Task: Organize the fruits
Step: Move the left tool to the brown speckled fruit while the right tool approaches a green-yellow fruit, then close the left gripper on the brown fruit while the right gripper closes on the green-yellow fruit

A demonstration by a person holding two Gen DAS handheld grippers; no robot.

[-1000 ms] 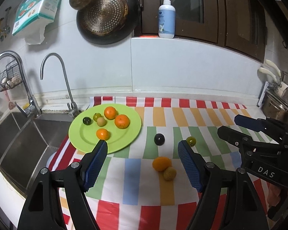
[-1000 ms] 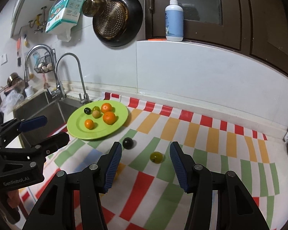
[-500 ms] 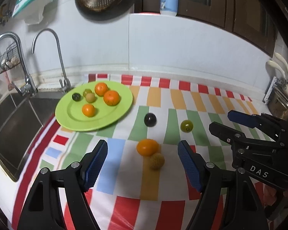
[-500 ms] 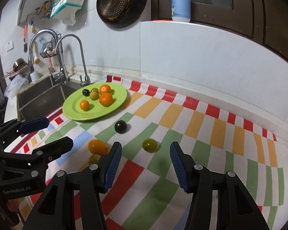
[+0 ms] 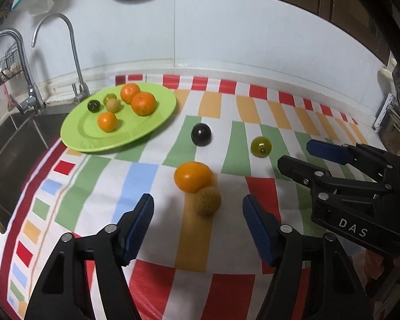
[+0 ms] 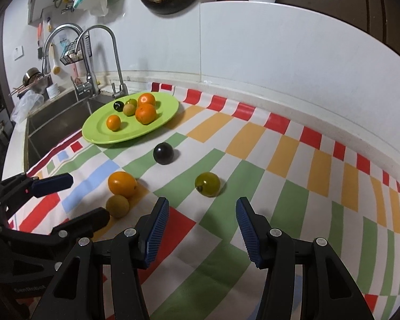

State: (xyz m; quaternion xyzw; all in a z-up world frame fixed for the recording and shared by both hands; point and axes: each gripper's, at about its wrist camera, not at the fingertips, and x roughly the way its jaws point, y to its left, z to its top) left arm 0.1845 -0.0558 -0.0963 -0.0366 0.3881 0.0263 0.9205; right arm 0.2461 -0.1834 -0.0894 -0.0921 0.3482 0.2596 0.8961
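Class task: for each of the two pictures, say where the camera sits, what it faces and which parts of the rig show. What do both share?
Left wrist: on the left claw, closing on nothing, aimed at the tan fruit; the right claw shows at the right.
Right wrist: on the right claw, aimed at the green fruit; the left claw shows at the left.
Shared: green plate, black fruit.

Your left gripper is a black plastic frame with triangular cut-outs, silver screws at the joints and ribbed blue pads on both fingers. Your right gripper is built the same way; from the left wrist view its side carries white letters "DAS".
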